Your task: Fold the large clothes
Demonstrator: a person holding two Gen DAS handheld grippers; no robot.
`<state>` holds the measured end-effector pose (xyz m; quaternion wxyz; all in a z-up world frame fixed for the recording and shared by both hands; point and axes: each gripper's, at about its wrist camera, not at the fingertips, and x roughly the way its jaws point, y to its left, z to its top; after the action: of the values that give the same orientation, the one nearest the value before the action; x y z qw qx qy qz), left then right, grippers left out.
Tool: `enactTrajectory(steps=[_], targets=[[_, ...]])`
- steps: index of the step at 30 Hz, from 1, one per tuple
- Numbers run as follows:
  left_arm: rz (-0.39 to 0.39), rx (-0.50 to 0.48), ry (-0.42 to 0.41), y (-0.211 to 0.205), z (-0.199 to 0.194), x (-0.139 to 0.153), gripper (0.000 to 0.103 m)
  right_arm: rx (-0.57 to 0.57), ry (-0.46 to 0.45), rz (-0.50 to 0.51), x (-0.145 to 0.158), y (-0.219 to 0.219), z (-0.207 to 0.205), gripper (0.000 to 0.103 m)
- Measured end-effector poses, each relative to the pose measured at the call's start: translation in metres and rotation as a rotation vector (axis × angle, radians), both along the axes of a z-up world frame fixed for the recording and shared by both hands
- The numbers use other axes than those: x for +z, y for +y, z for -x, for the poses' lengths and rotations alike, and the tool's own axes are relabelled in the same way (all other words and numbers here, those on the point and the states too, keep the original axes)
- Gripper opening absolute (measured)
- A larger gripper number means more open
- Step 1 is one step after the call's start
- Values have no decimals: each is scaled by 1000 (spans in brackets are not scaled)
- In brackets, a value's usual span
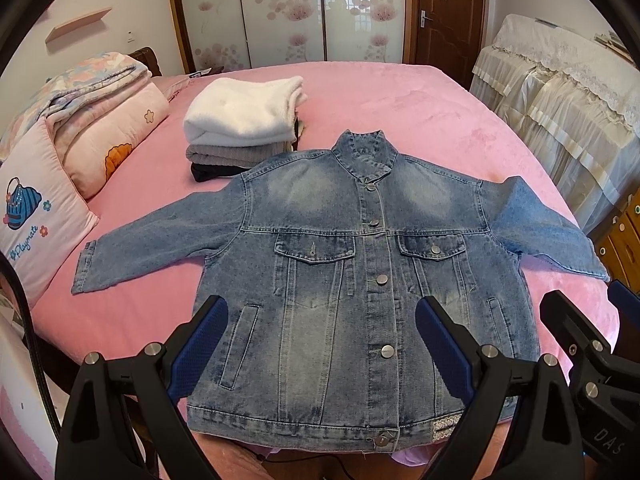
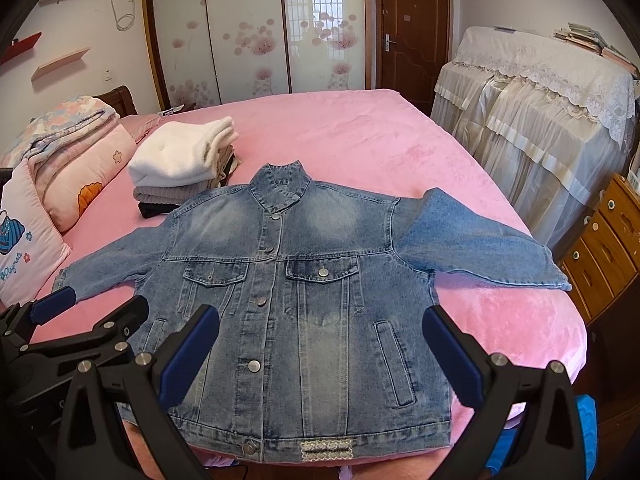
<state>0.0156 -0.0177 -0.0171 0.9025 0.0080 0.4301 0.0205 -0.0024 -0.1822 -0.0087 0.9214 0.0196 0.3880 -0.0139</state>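
A blue denim jacket lies flat and buttoned, front up, on the pink bed, sleeves spread to both sides, hem toward me. It also shows in the right wrist view. My left gripper is open and empty, held above the jacket's lower left half. My right gripper is open and empty, above the jacket's lower right half. The right gripper also shows at the right edge of the left wrist view; the left one shows at the left edge of the right wrist view.
A stack of folded clothes, white on top, sits behind the jacket's left shoulder. Pillows and a folded quilt lie at the left. A lace-covered cabinet and a wooden drawer unit stand right of the bed.
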Motion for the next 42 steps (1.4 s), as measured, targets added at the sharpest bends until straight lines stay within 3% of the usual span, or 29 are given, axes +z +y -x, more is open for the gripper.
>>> enactTrajectory(steps=[12,21,29,35,42], targets=[[7,-54,-37,-17,-18,5,94,-40,8,-29,-11,-26,-13,102],[41,-102,-127,-42,-37,35,94,-78,-74,-11,13,-58,-21,102],[106,-232,-224,-76,-60,63,94,-171,-113,-71,25,-130,-37,102],[120,-311,-182,-123,-88,51,94,-309,-72,-128,-5,-213,-57,102],[129,-295,-97,-165,-127,-3,94,-481,9,-146,-69,-312,-75,102]])
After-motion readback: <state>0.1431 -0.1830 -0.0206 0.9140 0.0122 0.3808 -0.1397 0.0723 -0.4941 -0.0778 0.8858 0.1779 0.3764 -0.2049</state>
